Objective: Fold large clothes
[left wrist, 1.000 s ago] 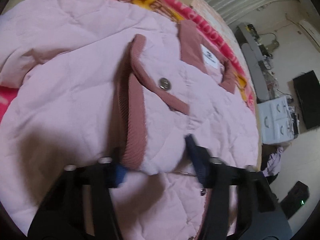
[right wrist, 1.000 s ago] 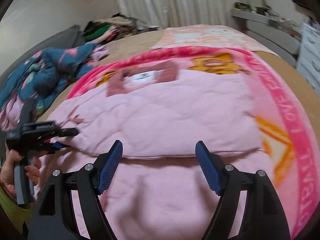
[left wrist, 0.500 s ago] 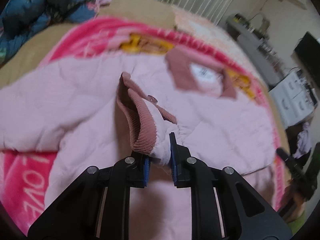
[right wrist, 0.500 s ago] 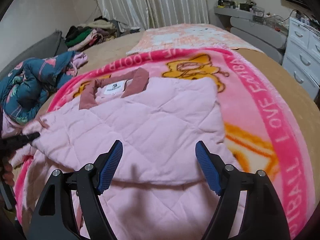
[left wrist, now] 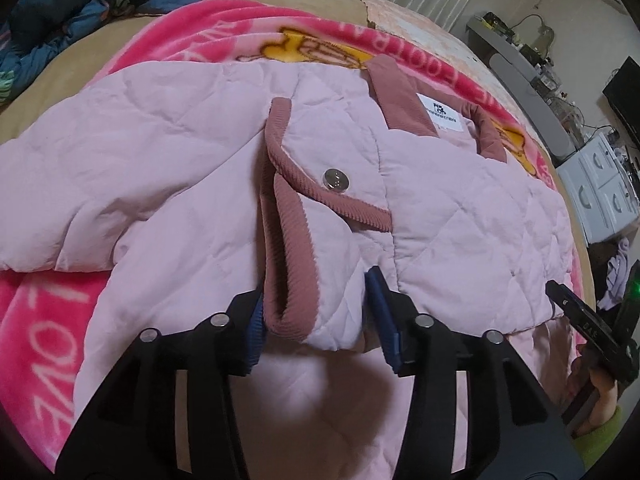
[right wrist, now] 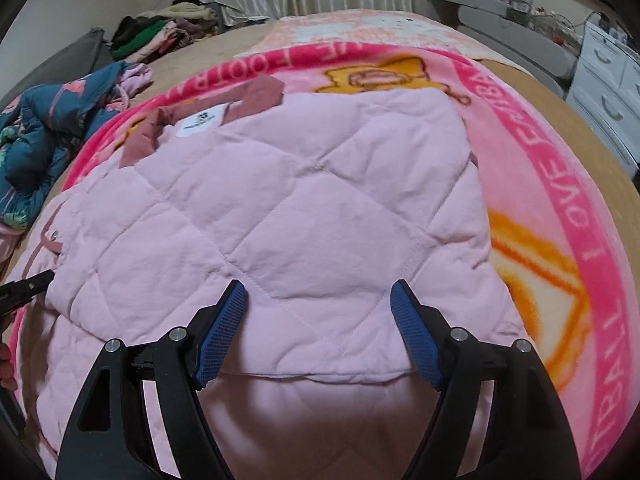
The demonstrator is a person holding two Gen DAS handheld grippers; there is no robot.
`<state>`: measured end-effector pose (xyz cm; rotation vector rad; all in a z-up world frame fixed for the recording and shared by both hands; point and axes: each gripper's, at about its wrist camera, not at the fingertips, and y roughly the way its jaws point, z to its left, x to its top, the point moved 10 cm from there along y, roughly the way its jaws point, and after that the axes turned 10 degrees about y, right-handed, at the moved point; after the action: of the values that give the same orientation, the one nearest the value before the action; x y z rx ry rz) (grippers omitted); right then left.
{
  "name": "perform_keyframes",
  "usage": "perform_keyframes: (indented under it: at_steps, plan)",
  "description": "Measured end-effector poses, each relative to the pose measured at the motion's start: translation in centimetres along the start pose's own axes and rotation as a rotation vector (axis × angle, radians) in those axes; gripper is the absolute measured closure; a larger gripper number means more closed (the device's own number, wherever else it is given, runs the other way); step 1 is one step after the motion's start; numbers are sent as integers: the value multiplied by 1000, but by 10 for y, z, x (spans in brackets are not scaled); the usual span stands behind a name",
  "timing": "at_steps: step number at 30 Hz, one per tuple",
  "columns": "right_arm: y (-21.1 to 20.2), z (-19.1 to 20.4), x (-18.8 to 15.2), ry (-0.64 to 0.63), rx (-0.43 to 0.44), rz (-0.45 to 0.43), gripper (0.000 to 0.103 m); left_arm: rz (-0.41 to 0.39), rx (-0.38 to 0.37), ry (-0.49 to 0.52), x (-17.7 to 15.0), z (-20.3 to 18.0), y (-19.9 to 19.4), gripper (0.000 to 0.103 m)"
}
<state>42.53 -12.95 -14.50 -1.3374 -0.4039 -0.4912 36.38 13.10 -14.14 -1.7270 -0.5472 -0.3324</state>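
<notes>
The pink quilted jacket (left wrist: 200,184) lies spread on a bright pink blanket (right wrist: 560,168) over the bed, filling the middle of both views, its collar toward the top. In the left view the sleeve cuff (left wrist: 292,280) sits low in the centre between the left tongs (left wrist: 320,320), whose jaws have just been opening and no longer press it. The right tongs (right wrist: 320,332) hang spread over the folded edge, gripping nothing.
</notes>
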Motion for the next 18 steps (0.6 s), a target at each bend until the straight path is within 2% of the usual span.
perform_keyframes:
  at_steps: [2,5,7,10,11,18]
  plan:
    - [-8,6,-2,2,18,0,27,-5,3,6,-2,2,-6,60]
    - [-21,14,-4,12,53,-12,26,-11,2,2,-3,5,-16,46]
    - [-32,23,-6,12,79,-30,12,-16,9,9,-5,7,-24,32]
    - [-44,37,-8,4,112,-46,10,-35,26,16,-7,11,-38,12]
    - [-48,43,-10,-3,118,-50,10,-38,31,17,-8,12,-41,9]
    - [-66,82,-16,-56,151,-73,4,-90,85,9,-13,36,-73,9]
